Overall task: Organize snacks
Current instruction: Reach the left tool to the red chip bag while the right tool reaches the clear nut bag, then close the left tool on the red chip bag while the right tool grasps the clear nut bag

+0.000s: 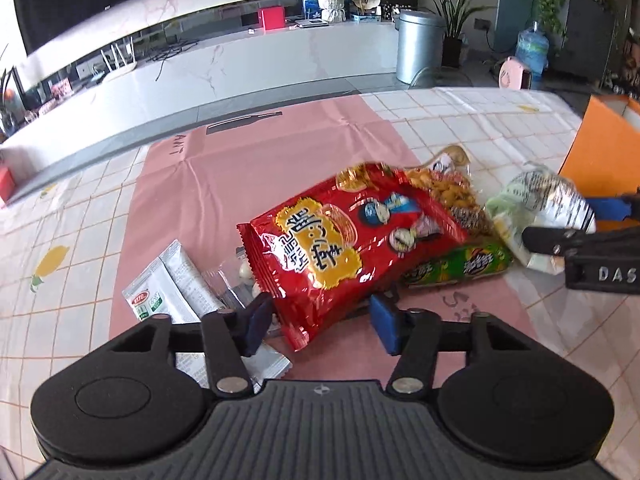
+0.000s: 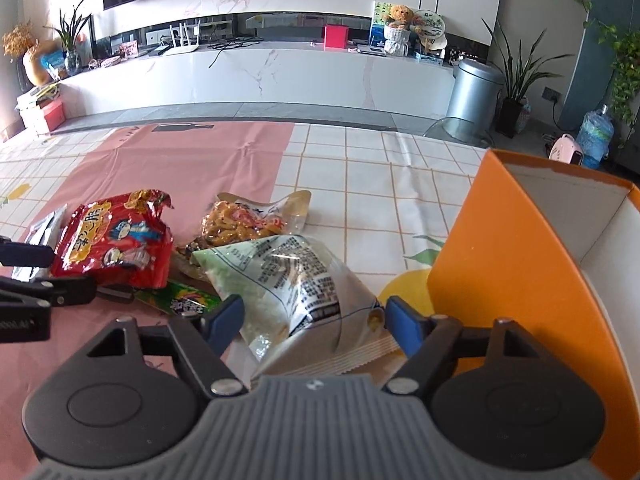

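A red snack bag (image 1: 340,248) lies on the pink cloth with its near end between the open fingers of my left gripper (image 1: 320,324). It also shows in the right wrist view (image 2: 116,240). A pale green and white snack bag (image 2: 292,284) lies between the open fingers of my right gripper (image 2: 314,320), next to the orange box (image 2: 520,264). In the left wrist view the right gripper (image 1: 560,220) straddles that bag (image 1: 536,208). A clear bag of orange snacks (image 2: 244,224) and a green packet (image 1: 456,268) lie in the pile.
White sachets (image 1: 168,292) and a small clear packet (image 1: 240,276) lie left of the red bag. The table has a checked cloth (image 2: 380,184) and a far edge. A silver bin (image 2: 474,88) and plants stand beyond.
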The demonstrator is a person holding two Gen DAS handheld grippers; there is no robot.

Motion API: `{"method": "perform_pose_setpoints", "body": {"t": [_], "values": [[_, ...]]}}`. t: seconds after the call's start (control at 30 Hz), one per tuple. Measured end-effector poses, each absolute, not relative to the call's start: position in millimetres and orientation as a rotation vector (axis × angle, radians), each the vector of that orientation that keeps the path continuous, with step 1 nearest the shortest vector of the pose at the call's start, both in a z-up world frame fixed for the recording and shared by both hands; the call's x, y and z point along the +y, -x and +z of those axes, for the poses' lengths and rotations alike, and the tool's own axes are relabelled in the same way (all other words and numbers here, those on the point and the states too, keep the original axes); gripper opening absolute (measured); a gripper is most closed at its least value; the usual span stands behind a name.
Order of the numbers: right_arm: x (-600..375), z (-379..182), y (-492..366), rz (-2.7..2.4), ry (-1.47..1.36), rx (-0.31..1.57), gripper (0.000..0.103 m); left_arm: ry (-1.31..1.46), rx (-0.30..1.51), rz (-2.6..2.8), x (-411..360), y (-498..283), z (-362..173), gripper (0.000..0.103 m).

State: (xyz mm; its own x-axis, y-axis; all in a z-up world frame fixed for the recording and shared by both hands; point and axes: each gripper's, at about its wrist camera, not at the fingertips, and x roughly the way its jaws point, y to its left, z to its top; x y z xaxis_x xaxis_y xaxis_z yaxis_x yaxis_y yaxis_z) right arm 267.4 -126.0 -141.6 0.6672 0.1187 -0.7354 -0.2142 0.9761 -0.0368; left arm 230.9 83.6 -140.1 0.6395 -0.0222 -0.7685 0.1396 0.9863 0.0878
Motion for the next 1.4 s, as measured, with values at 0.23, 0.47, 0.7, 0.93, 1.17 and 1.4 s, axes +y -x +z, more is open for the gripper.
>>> {"method": "perform_pose_setpoints", "body": {"t": [0.23, 0.47, 0.7, 0.93, 1.17, 1.4], "values": [[-120.3, -139.3, -256.3, 0.194, 0.169, 0.831, 0.049, -0.285, 0.879, -0.079, 60.4, -215.4, -140.2, 0.021], [-118.6, -129.9, -226.1, 0.194, 0.15, 0.842, 0.042, -0.214, 0.932, -0.104, 55.0, -188.7, -129.5, 0.014], [-112.2, -115.5, -186.6, 0.191, 0.149, 0.904, 0.039, -0.074, 1.051, -0.125, 56.8, -155.6, -111.5, 0.013], [-113.4, -109.8, -142.4, 0.187, 0.11, 0.959, 0.037, 0.093, 1.146, -0.173, 62.9, -123.5, -108.5, 0.013], [-117.2, -104.8, -116.7, 0.204, 0.069, 1.001, 0.048, 0.203, 1.178, -0.287, 66.5, -103.8, -103.2, 0.034], [-133.7, -93.9, -105.8, 0.2, 0.007, 0.947, 0.062, 0.084, 1.043, -0.279, 67.5, -88.1, -79.6, 0.065]]}}
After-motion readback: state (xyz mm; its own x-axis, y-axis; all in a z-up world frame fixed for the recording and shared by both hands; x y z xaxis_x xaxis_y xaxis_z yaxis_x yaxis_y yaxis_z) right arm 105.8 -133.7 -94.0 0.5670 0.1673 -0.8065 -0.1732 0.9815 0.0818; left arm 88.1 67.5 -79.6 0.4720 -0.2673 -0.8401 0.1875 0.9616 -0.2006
